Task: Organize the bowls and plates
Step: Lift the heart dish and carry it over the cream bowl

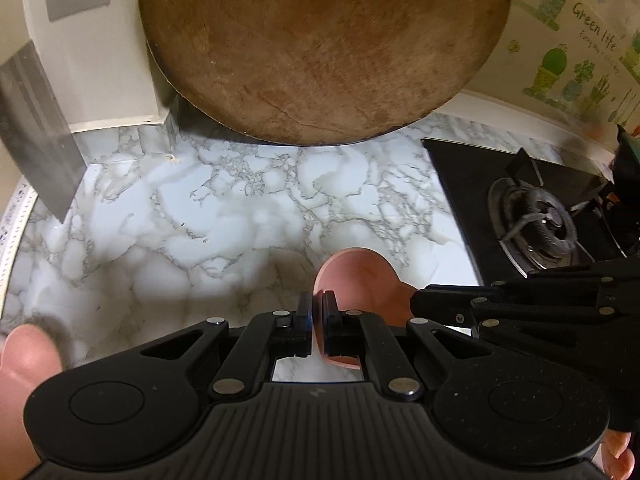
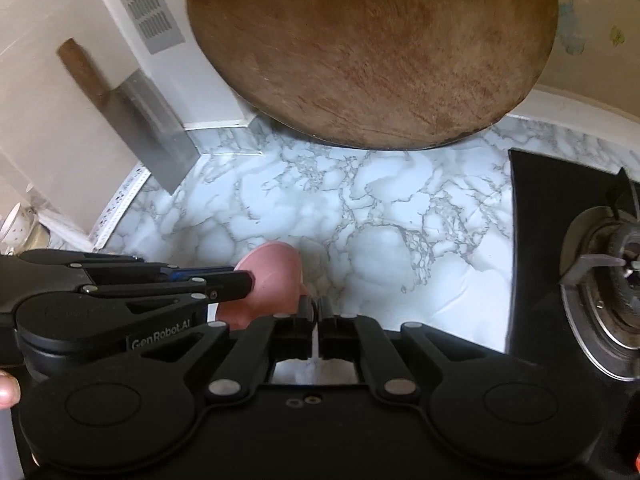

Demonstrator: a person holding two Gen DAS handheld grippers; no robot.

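Carrying one pink bowl [image 1: 360,280] between both tools above the marble worktop [image 1: 180,220].

Left tool [image 1: 318,320] is clenched on the bowl's left rim and right tool [image 2: 316,316] on its opposite rim, so the bowl hangs between them, equally near both, tipped with its hollow towards the left camera. It looks empty. Ahead, a round wooden board [image 1: 320,40] leans on the wall; a gas hob [image 2: 600,280] lies rightward.
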